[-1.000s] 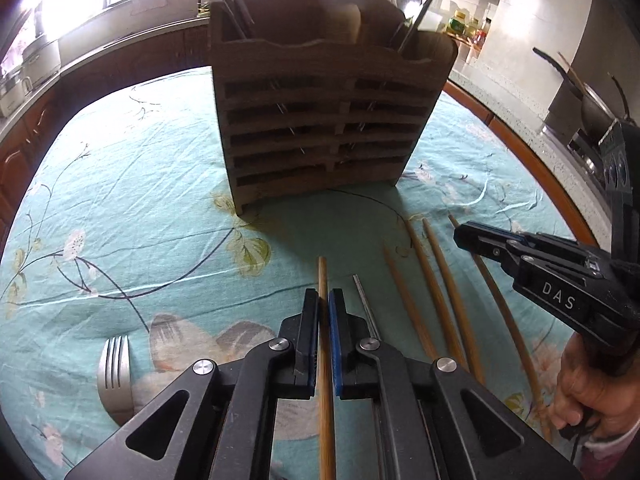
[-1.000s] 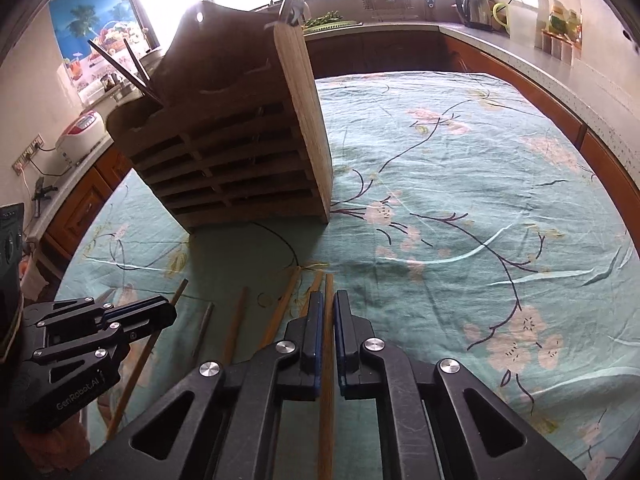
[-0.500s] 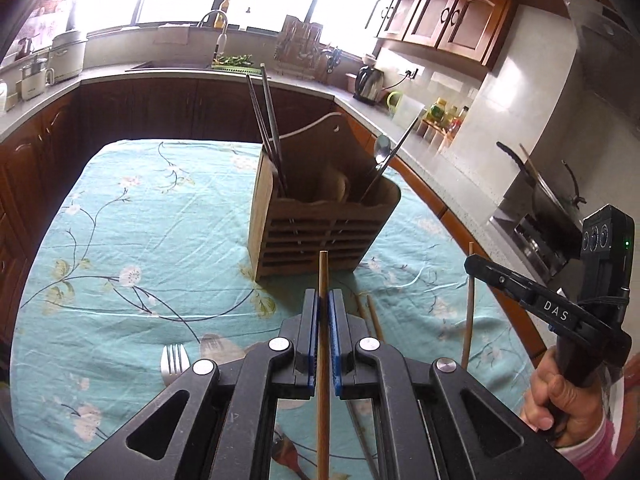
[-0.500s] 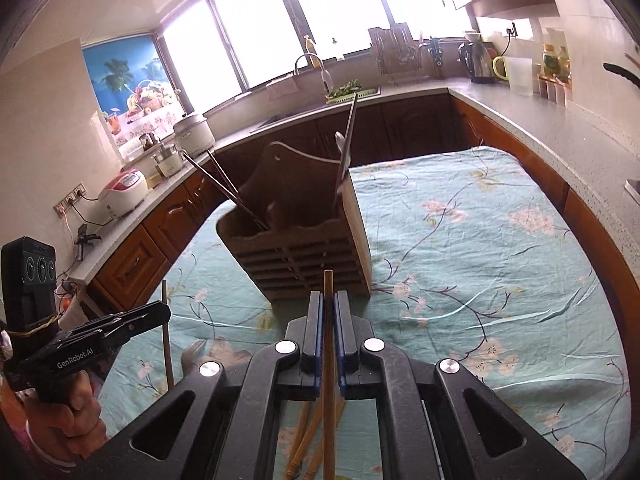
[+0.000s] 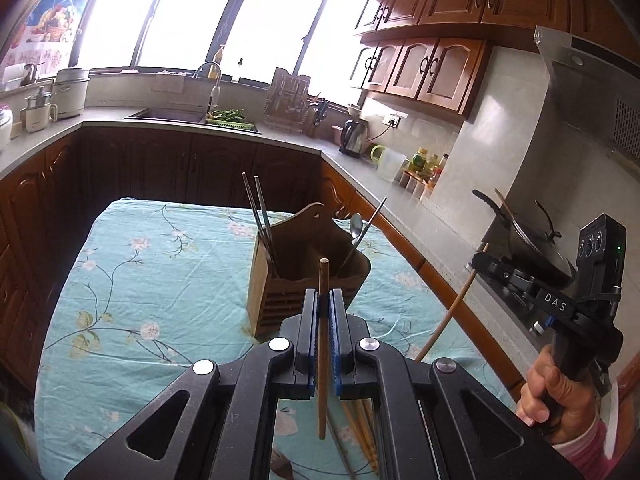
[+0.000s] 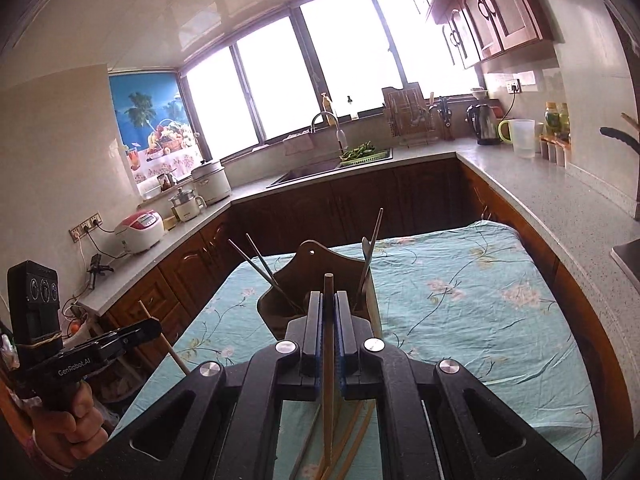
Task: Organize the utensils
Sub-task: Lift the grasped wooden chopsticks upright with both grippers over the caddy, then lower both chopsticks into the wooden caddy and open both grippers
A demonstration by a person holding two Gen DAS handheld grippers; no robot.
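Observation:
A wooden utensil holder (image 5: 308, 268) stands on the table with the teal flowered cloth (image 5: 152, 280); it also shows in the right wrist view (image 6: 288, 296). Metal chopsticks (image 5: 260, 216) and a spoon (image 5: 355, 226) stick out of it. My left gripper (image 5: 324, 300) is shut on a wooden chopstick (image 5: 323, 344), held high above the table, short of the holder. My right gripper (image 6: 329, 304) is shut on another wooden chopstick (image 6: 329, 352), also lifted. Several wooden chopsticks (image 5: 360, 424) lie on the cloth below.
Kitchen counters (image 6: 540, 184) ring the table, with a sink (image 5: 172, 116), a kettle (image 6: 482, 124), rice cookers (image 6: 140, 230) and a wok (image 5: 528, 248) on the stove at the right. The right gripper shows in the left wrist view (image 5: 480, 260).
Both grippers have risen from the cloth, each carrying a wooden chopstick, and now sit high and further back from the holder.

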